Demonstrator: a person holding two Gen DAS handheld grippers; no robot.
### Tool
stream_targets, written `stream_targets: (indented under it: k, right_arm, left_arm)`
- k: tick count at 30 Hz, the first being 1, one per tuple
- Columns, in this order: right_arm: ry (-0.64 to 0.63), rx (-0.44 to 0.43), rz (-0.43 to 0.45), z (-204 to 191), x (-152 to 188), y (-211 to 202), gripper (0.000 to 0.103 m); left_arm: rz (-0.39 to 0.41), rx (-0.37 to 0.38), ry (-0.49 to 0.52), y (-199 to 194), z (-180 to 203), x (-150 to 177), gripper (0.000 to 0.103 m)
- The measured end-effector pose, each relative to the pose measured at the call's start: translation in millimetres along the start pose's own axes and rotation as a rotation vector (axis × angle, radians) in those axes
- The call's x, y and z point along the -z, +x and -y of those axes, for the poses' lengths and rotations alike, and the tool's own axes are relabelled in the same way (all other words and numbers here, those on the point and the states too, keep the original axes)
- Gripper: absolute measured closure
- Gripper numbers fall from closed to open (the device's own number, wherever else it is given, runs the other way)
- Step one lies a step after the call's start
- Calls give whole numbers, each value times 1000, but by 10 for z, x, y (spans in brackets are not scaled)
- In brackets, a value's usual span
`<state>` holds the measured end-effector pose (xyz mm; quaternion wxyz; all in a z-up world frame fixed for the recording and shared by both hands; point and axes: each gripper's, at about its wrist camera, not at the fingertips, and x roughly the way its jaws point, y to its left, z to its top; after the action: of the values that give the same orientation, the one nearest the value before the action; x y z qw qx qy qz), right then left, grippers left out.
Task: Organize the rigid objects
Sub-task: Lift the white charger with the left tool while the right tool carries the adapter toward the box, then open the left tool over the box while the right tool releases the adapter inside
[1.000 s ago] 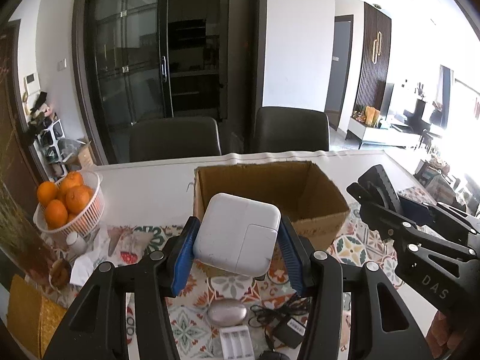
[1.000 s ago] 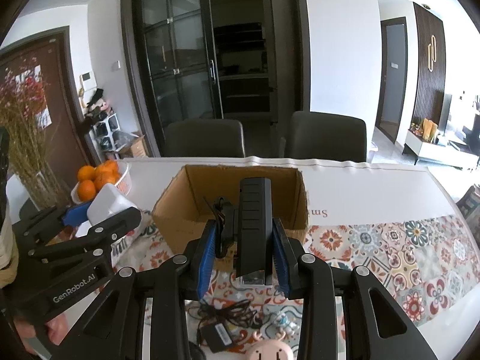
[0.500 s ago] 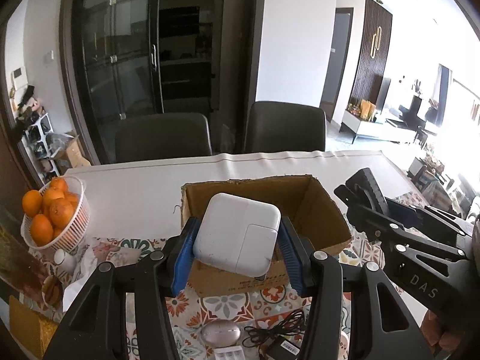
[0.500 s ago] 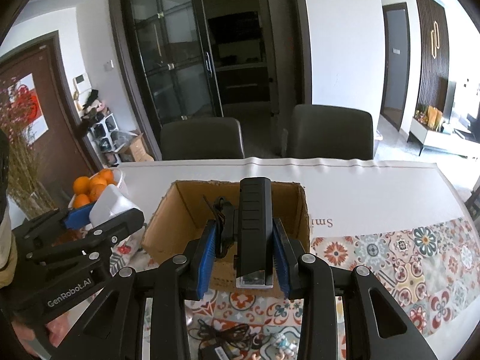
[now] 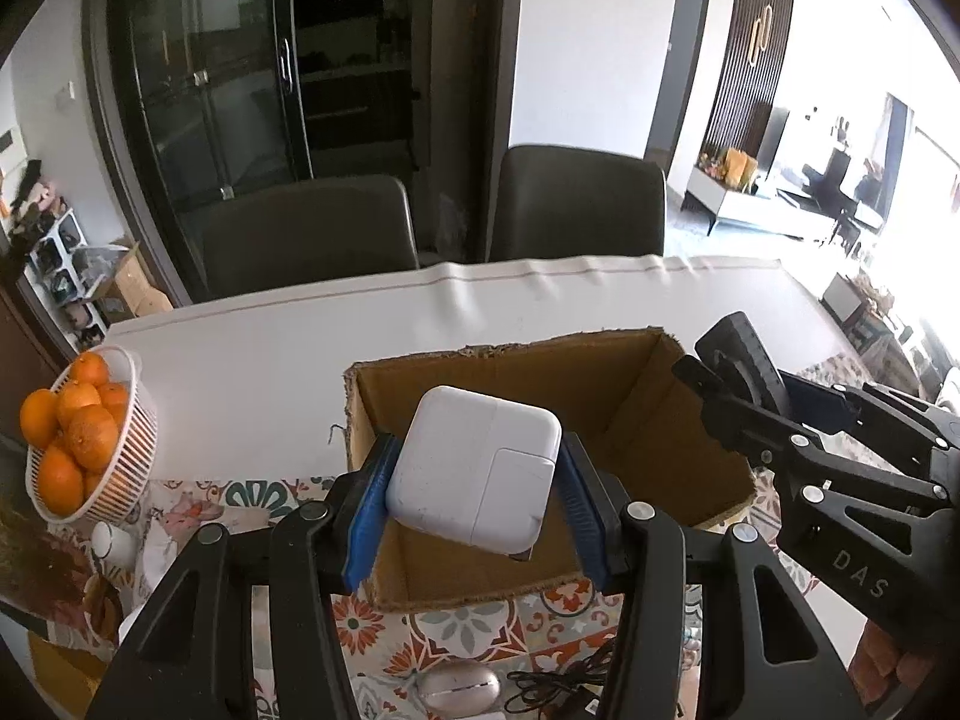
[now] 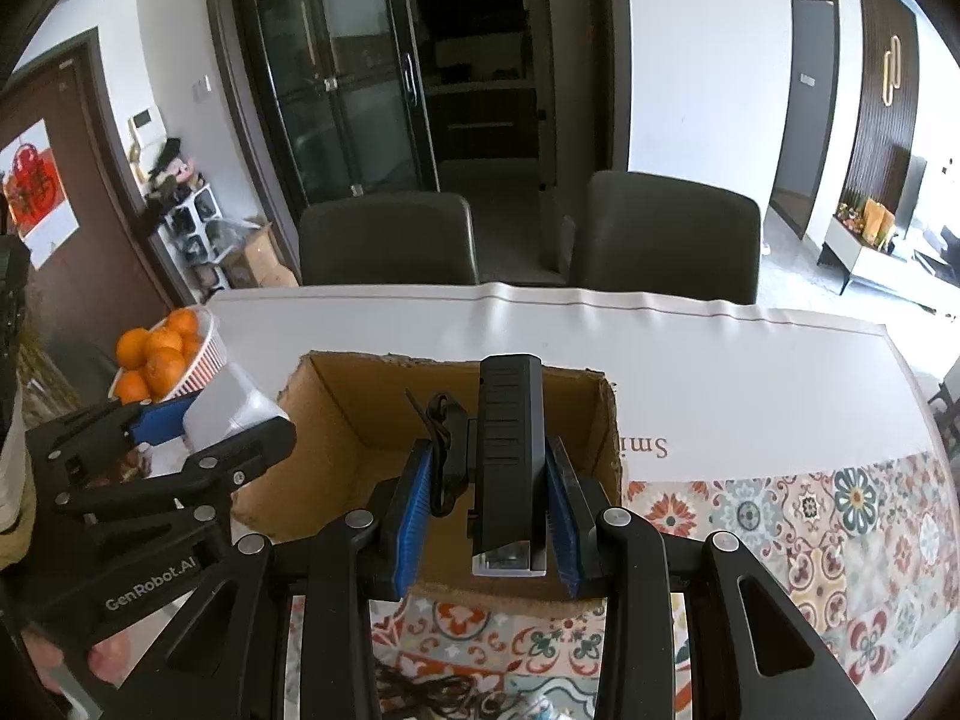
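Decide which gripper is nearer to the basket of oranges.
Left. The left gripper, holding the white charger, is on the side of the orange basket; the right gripper is farther away, beyond the left one.

Left gripper (image 5: pixel 474 480) clamps white charger (image 5: pixel 474 474) above open cardboard box (image 5: pixel 672 444); right gripper (image 5: pixel 750 396) at box's right rim.

Your left gripper (image 5: pixel 474 504) and right gripper (image 6: pixel 487 510) are matte black linkage frames with silver round screws at the joints and ribbed blue pads (image 5: pixel 367 516) inside each finger. White lettering reads "GenRobot.AI" at lower left, "DAS" at lower right.
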<state>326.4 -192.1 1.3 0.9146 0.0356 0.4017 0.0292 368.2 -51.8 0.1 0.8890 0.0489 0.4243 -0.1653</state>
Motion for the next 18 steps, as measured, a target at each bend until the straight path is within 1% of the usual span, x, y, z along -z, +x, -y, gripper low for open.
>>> stream_targets:
  k: [6,9,13,16,18]
  right_arm:
    - [-12,-8,-69,28,-63,268,67]
    - [-16,-2,-110,55,-58,408,67]
    - [-41,1,-146,69,-39,570,67]
    - [-25,-10,-195,113,3,702,67]
    - [-23,-12,-211,132,32,768,67]
  left_arm:
    - [-77,-5,1,285,-36,-49,51]
    - [-109,-22,7,413,-40,-33,51]
    - [-138,-39,28,532,-16,4,51]
    - [-162,-40,18,613,-33,24,51]
    - [-177,-40,22,660,-35,43,51]
